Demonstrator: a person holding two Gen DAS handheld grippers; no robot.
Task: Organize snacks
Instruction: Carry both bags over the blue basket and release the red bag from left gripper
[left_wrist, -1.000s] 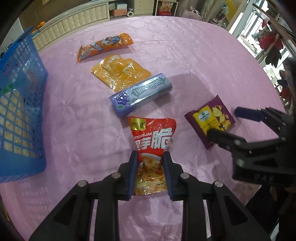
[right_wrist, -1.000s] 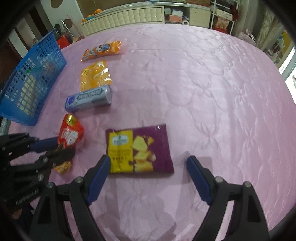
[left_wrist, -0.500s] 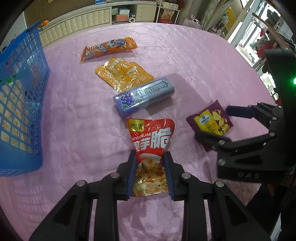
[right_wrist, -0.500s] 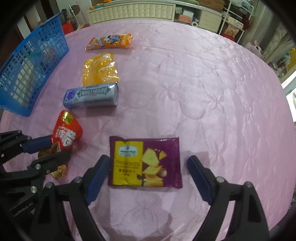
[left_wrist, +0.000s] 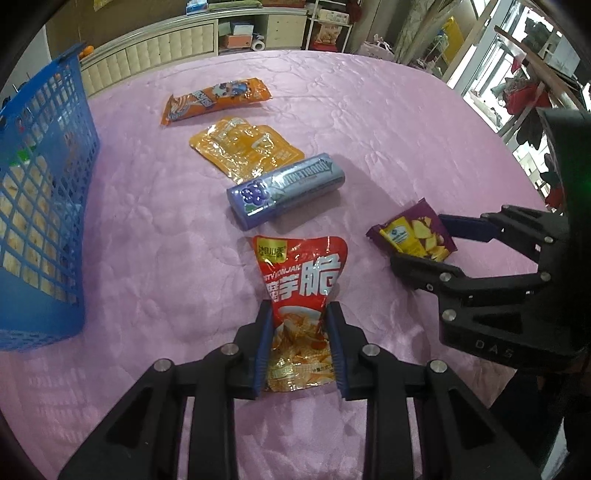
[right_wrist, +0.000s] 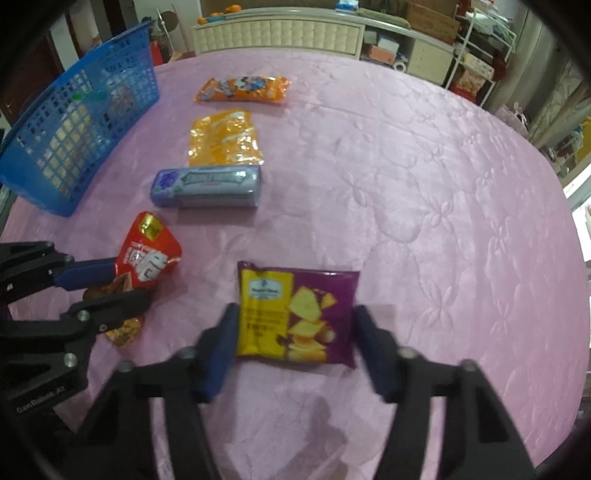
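Note:
My left gripper (left_wrist: 299, 314) is shut on the lower half of a red snack bag (left_wrist: 301, 280), which lies on the pink tablecloth; the bag also shows in the right wrist view (right_wrist: 147, 254). My right gripper (right_wrist: 293, 314) is open, its fingers on either side of a purple and yellow chip packet (right_wrist: 299, 314), close to its edges. In the left wrist view that packet (left_wrist: 413, 232) sits between the right gripper's fingers (left_wrist: 461, 225). A blue basket (left_wrist: 40, 206) stands at the left.
A blue-purple gum tube (left_wrist: 284, 188), a clear orange packet (left_wrist: 243, 151) and a long orange snack bag (left_wrist: 218, 98) lie in a row beyond the red bag. The basket (right_wrist: 81, 129) holds some items. Cabinets and shelves stand behind the table.
My right gripper moved forward around the purple packet and its jaws narrowed toward the packet's edges. My left gripper stays shut on the red bag; the view rose slightly.

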